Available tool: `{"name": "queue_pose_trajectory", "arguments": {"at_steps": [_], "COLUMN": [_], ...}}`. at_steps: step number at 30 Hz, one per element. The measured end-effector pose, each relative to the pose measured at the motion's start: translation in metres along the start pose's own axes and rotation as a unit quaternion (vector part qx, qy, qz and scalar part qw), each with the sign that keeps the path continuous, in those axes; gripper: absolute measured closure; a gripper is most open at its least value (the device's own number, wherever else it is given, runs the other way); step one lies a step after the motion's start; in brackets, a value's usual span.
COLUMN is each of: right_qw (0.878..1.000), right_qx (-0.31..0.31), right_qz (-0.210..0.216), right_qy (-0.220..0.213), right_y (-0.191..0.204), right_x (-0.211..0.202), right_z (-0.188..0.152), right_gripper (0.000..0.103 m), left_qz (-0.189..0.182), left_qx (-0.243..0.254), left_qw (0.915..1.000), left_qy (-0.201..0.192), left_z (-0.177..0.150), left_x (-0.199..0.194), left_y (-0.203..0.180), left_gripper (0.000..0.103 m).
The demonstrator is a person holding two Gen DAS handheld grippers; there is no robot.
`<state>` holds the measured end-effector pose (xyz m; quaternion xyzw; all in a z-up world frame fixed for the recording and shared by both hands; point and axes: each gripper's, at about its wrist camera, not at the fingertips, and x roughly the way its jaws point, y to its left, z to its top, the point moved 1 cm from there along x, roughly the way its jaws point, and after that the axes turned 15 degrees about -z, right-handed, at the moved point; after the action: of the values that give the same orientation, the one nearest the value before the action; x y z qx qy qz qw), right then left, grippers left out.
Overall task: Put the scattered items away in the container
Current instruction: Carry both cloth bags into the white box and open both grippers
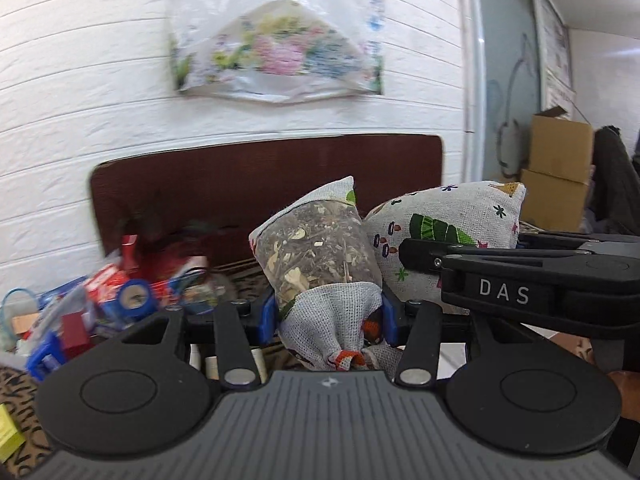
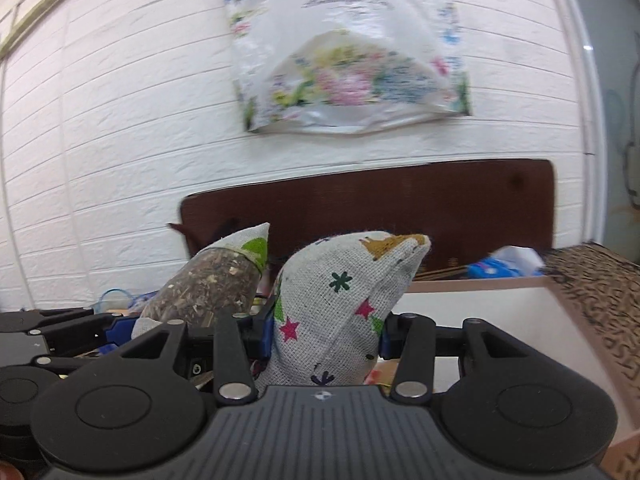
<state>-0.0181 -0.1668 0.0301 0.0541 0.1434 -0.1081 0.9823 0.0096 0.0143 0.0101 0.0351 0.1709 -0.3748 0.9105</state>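
Observation:
My left gripper is shut on a cloth sachet with a clear window of dried herbs, held upright between the blue pads. Beside it on the right, my right gripper grips a printed cloth pouch. In the right wrist view the right gripper is shut on that star-and-leaf printed pouch. The left gripper and its herb sachet are close on the left. A pale box with an open top lies just beyond and to the right of the pouch.
A heap of small packets and boxes lies at the left on a leopard-print cloth. A dark brown board leans on the white wall under a floral plastic bag. Cardboard boxes stand at the far right.

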Motion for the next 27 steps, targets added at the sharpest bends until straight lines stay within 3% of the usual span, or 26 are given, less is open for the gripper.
{"name": "queue_pose_trajectory", "arguments": {"at_steps": [7, 18, 19, 21, 22, 27], "right_qw": [0.999, 0.996, 0.995, 0.995, 0.995, 0.996], "right_qx": [0.017, 0.044, 0.046, 0.049, 0.050, 0.050], "right_qz": [-0.044, -0.060, -0.060, -0.059, -0.060, -0.060], "right_qy": [0.014, 0.056, 0.060, 0.062, 0.060, 0.054], "right_y": [-0.051, -0.080, -0.081, -0.081, -0.081, -0.078], "right_x": [0.002, 0.020, 0.022, 0.023, 0.022, 0.020], "right_z": [-0.014, -0.043, -0.046, -0.050, -0.051, -0.051], "right_gripper": [0.059, 0.057, 0.056, 0.055, 0.052, 0.034], "left_qz": [-0.032, -0.018, -0.013, -0.004, 0.002, 0.008], "left_qx": [0.020, 0.012, 0.013, 0.021, 0.026, 0.026], "left_qw": [0.9990, 0.9974, 0.9975, 0.9978, 0.9979, 0.9977], "left_qy": [0.024, 0.069, 0.068, 0.063, 0.060, 0.062], "left_z": [-0.006, -0.023, -0.023, -0.024, -0.024, -0.025], "left_x": [0.033, 0.054, 0.054, 0.051, 0.050, 0.050], "left_y": [-0.035, -0.037, -0.036, -0.039, -0.041, -0.041], "left_gripper": [0.054, 0.051, 0.049, 0.032, 0.017, 0.013]}}
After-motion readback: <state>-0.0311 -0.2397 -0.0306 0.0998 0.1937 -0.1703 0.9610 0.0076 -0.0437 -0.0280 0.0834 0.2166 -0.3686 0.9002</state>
